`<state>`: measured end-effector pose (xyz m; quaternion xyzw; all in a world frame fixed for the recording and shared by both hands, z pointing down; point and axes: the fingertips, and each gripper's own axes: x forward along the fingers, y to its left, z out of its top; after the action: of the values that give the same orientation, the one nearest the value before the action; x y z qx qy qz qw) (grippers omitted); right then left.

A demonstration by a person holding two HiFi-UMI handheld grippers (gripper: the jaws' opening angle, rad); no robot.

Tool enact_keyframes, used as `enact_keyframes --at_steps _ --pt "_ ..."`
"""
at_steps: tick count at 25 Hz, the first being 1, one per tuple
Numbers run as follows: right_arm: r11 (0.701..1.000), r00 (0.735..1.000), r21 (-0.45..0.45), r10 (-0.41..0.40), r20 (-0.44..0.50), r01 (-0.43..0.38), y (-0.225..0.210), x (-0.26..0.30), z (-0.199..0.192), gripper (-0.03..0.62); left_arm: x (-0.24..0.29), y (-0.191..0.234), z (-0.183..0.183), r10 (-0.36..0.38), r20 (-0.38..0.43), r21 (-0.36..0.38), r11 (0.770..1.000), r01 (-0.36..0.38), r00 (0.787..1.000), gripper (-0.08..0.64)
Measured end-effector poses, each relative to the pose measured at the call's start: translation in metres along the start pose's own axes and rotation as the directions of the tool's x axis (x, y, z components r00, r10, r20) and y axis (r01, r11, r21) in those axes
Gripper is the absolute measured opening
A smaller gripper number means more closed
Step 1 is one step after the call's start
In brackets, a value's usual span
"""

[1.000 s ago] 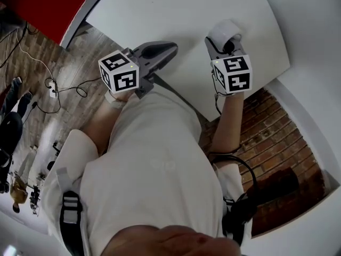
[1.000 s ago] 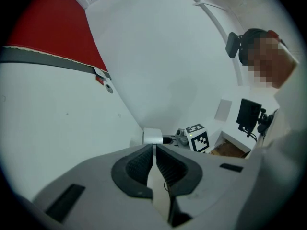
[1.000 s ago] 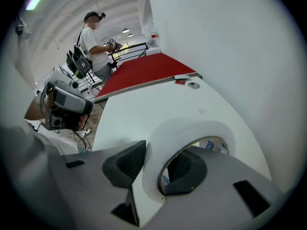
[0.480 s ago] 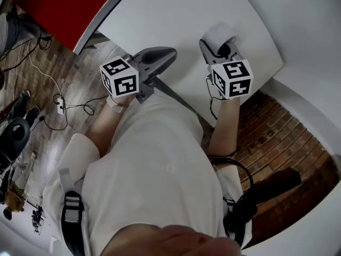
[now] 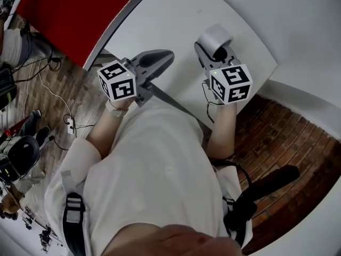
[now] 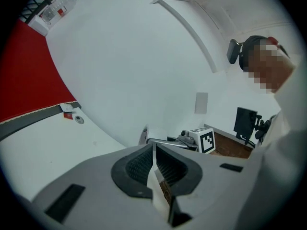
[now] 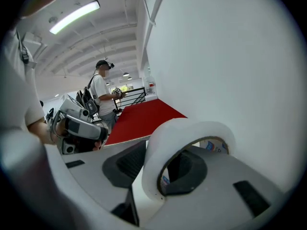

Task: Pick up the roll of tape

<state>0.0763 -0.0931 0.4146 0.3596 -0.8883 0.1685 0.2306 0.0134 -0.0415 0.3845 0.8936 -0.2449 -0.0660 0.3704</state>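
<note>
The white roll of tape (image 5: 213, 37) is held up above the white table (image 5: 160, 20) by my right gripper (image 5: 216, 50). It is shut on the roll's wall. In the right gripper view one pad sits outside the roll (image 7: 184, 143) and the other inside its brown core, around my right gripper (image 7: 154, 172). My left gripper (image 5: 168, 55) hovers to the left of it, apart from the roll. In the left gripper view my left gripper (image 6: 153, 150) is shut, with a thin white and brown strip (image 6: 161, 191) pinched between the pads. The roll (image 6: 156, 132) shows just beyond them.
The table's curved edge runs beside a red surface (image 5: 69, 15) at the left. Brick-pattern floor (image 5: 287, 137) lies at the right, and cables and gear (image 5: 32, 137) lie on the floor at the left. A white wall is close ahead. Another person (image 7: 101, 94) stands far off.
Both grippers have risen off the table, the right one carrying the roll. The head view has swung, so more of the red surface and the table's far end shows.
</note>
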Motion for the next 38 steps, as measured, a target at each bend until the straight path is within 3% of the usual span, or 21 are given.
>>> enact_keyframes --at_steps 8,19,23,31,38 --pt "0.999 0.99 0.037 -0.043 0.135 0.038 0.0 -0.033 0.043 0.132 0.016 -0.03 0.034 -0.069 -0.046 0.101 0.992 0.073 0.997 0.009" --pt "0.989 0.934 0.13 -0.108 0.341 0.067 0.014 -0.079 0.098 0.131 0.021 -0.066 0.075 -0.167 -0.127 0.197 0.962 0.19 0.978 0.009" --pt "0.984 0.892 0.167 -0.129 0.433 0.061 0.019 -0.096 0.116 0.13 0.026 -0.072 0.088 -0.238 -0.125 0.207 0.943 0.26 0.963 0.009" --pt "0.977 0.819 0.193 -0.187 0.543 0.095 0.026 -0.133 0.133 0.131 0.037 -0.096 0.099 -0.301 -0.188 0.243 0.908 0.341 0.935 0.009" --pt "0.96 0.726 0.261 -0.251 0.64 0.102 0.028 -0.172 0.134 0.13 0.052 -0.121 0.097 -0.409 -0.236 0.242 0.854 0.461 0.882 0.009"
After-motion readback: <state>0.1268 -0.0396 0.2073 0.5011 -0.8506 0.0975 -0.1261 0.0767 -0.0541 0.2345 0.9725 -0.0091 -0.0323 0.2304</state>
